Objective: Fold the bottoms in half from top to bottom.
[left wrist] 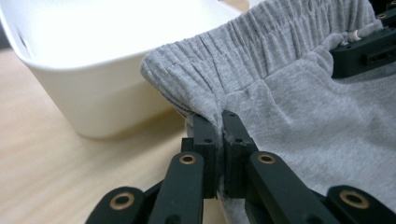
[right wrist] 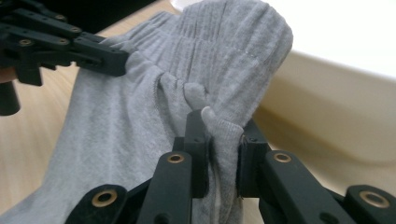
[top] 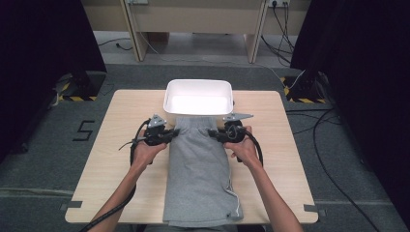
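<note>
The left tool (top: 167, 135) is clamped on the left end of the elastic waistband of the grey shorts (top: 200, 169), with the fabric pinched flat between its jaws. The right tool (top: 216, 134) is clamped on the right end of the same waistband, a thicker fold of cloth bunched between its jaws. Both tools face inward toward each other across the garment. The waistband is raised slightly off the worktop (top: 116, 145) and sits just in front of the white bin (top: 198, 101). The remainder of the shorts lies flat, extending toward the near edge of the worktop between the person's forearms.
</note>
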`<state>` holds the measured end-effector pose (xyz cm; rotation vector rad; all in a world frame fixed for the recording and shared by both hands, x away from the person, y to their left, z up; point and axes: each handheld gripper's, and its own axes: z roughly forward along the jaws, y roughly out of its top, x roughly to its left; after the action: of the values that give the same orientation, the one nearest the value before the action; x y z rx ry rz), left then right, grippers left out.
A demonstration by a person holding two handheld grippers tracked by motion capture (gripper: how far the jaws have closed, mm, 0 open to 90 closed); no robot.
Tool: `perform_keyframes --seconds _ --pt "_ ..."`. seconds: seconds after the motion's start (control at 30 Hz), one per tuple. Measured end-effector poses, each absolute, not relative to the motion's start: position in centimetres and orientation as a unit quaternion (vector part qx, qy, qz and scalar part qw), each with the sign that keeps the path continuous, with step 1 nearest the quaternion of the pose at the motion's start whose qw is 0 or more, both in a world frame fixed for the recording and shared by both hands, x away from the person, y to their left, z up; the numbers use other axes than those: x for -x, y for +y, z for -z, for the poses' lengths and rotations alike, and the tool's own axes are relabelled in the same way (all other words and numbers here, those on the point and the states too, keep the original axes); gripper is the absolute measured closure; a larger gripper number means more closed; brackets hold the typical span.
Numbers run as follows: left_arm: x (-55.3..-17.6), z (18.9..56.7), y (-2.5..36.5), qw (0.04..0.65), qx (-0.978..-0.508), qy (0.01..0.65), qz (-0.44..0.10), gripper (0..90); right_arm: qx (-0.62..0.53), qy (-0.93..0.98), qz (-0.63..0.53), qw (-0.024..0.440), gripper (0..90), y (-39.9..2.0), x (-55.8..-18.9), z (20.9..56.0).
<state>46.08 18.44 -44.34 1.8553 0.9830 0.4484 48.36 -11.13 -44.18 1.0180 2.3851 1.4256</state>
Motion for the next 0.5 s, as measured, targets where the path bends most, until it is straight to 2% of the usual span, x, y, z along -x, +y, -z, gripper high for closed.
perform_keyframes --seconds 0.27,0.5 --pt "-44.7 41.0 19.4 0.517 -0.737 0.381 -0.21 86.2 -0.301 0.803 -0.5 0.115 79.0 -10.9 -48.4 40.3" --pt "-41.2 41.4 19.9 0.533 -0.741 0.355 -0.203 86.1 -0.254 0.819 -0.495 0.144 78.9 -10.9 -44.7 39.9"
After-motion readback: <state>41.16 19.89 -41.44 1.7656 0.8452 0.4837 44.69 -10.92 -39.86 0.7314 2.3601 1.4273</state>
